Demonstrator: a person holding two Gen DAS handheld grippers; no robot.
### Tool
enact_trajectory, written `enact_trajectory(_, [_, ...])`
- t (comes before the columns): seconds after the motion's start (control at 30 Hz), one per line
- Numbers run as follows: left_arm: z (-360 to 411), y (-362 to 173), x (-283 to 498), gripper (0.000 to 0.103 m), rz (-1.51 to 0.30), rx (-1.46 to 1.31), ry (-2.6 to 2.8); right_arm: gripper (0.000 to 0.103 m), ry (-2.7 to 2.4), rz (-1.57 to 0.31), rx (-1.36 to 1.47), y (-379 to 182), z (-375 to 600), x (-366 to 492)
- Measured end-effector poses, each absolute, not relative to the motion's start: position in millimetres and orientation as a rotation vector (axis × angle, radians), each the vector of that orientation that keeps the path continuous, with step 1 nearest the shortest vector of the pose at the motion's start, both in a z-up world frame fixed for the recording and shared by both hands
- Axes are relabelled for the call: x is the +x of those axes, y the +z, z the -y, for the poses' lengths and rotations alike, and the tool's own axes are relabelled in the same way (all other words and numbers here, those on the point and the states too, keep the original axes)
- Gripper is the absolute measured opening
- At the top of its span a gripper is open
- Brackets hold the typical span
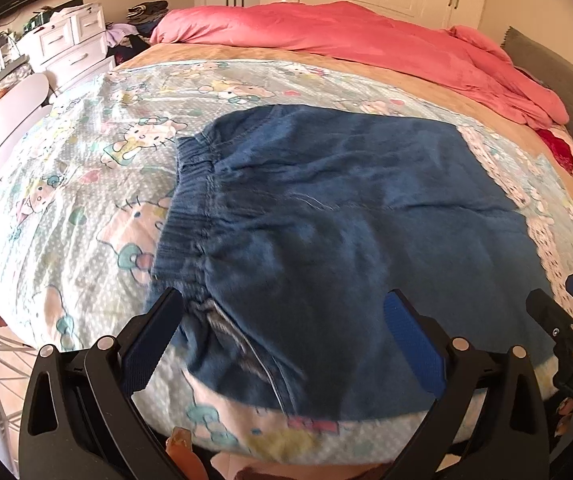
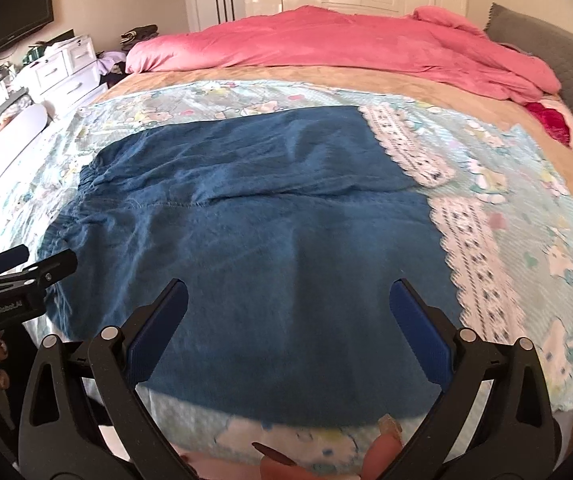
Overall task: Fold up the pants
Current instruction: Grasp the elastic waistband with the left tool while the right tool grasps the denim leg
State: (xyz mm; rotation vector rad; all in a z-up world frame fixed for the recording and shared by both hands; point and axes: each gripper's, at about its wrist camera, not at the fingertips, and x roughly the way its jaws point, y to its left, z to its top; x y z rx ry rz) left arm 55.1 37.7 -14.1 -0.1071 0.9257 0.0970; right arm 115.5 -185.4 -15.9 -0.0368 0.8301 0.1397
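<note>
Fingers of both grippers stood spread wide with nothing between them. The left gripper (image 1: 282,340) hovered over the near waistband end of the pants (image 1: 346,208); the right gripper (image 2: 288,332) hovered over the near edge of the same garment, further toward the leg end.

The blue finger pads (image 1: 410,344) were ribbed, which should grip cloth well.

The pants, blue denim-like cotton, lay flat on a cartoon-print sheet (image 1: 86,184) covering the bed, already doubled into a rough rectangle, with a seam running across the middle. The elastic waistband (image 1: 190,208) was gathered and ribbed, the thickest and firmest part; a drawstring or tie appeared near the left fingers, though blur prevented certainty.

Judgement: the cloth was soft, limp and fairly light, likely to sag and crease when lifted, not fragile or slippery. Best holds were the near corners, one at the waistband and one at the leg end, pinching all layers together.

A lace-edged strip (image 2: 474,256) lay beside the leg end. A pink duvet (image 2: 326,44) was heaped well beyond.
</note>
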Motion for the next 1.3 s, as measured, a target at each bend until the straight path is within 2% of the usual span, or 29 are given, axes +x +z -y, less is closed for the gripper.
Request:
enact_trajectory(0.63, [-94.7,-29.7,144.4,0.099,-0.963,-0.102,0.172,0.095,0.281,-0.875,-0.142,-24.7,126.0,251.2])
enact_trajectory(1.17, [-158.2,-51.8,238.8,0.099,-1.023,-0.09,0.153,0.095,0.441,-0.921,-0.396,-46.1,64.1,359.4])
enact_trajectory(1.27, [-151.6,-51.1,245.6,0.096,-1.003,-0.048,0.139,0.095,0.495,-0.924,-0.474,-50.4,49.4,366.5])
enact_trajectory(1.3, [-148.3,-50.6,247.2,0.08,-0.996,-0.03,0.129,0.095,0.497,-0.923,-0.491,-51.5,46.2,368.6])
